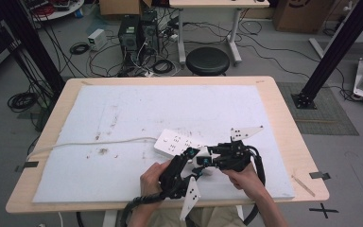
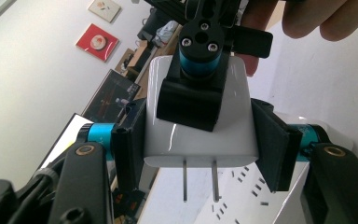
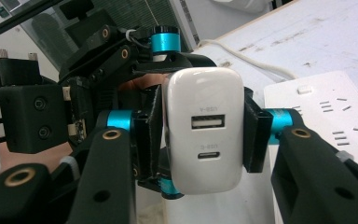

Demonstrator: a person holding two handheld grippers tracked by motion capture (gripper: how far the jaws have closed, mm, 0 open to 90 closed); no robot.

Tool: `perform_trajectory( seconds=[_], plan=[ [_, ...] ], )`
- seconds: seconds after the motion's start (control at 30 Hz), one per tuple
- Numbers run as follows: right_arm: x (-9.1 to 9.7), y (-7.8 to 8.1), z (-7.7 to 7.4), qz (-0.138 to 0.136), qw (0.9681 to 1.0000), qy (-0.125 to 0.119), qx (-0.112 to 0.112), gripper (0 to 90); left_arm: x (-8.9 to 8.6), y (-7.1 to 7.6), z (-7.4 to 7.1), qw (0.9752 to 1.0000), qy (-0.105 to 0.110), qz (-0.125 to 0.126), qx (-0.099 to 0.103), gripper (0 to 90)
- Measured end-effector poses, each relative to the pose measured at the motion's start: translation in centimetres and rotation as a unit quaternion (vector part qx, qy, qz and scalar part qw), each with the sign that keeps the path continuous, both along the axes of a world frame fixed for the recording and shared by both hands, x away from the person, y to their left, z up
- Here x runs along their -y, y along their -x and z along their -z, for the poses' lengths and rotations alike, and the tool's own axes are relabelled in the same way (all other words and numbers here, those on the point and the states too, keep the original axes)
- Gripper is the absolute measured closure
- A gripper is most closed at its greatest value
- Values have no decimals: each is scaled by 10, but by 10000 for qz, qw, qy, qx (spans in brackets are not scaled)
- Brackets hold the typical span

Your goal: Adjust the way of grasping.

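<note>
Wooden table [image 1: 283, 118], white foam mat [image 1: 123, 118] on it, power strip [image 1: 177, 142] on mat

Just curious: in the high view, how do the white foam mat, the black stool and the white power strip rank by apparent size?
1. white foam mat
2. black stool, though it stands farther away
3. white power strip, partly hidden by the grippers

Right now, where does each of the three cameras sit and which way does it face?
High view: above the person's side of the table, looking forward and down; both hands meet over the power strip.
Left gripper view: rides the left tool, looking along its pads clamped on the white charger, prongs down; the right tool's pad crosses its face.
Right gripper view: rides the right tool, facing the charger's USB ports, pads on both its sides.
Shared: both gripper views show the charger and the power strip.
</note>
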State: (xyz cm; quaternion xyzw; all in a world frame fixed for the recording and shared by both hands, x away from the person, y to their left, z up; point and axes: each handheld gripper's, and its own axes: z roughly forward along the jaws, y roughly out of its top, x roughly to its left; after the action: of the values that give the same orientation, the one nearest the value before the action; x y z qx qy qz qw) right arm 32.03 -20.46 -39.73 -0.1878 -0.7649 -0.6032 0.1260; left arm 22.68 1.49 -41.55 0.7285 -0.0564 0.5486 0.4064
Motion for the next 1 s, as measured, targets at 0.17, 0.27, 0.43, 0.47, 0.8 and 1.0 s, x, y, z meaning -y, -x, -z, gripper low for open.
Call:
perform_trajectory(
  seconds=[0.17, 0.27, 0.43, 0.47, 0.8, 1.0],
  plan=[
    [0, 0, 0, 4, 10000, 15, -29, 590, 0, 0, 0, 10000, -9, 1, -3, 424],
    [1, -1, 1, -3, 10000, 4, -6, 612, 0, -1, 1, 10000, -10, 5, -29, 424],
    [1, 0, 1, 30, 9999, 100, 76, 631, 1, -2, 2, 10000, -9, -3, -68, 424],
    [1, 1, 2, 45, 9998, 127, 131, 631, 1, -2, 2, 10000, -21, -5, -76, 424],
    [0, 1, 3, 147, 9997, 162, 114, 633, 2, -4, 4, 9999, -26, -44, -137, 424],
    [0, 1, 3, 172, 9996, 199, 74, 633, 1, -4, 4, 9998, 22, -38, -186, 421]
  ],
)
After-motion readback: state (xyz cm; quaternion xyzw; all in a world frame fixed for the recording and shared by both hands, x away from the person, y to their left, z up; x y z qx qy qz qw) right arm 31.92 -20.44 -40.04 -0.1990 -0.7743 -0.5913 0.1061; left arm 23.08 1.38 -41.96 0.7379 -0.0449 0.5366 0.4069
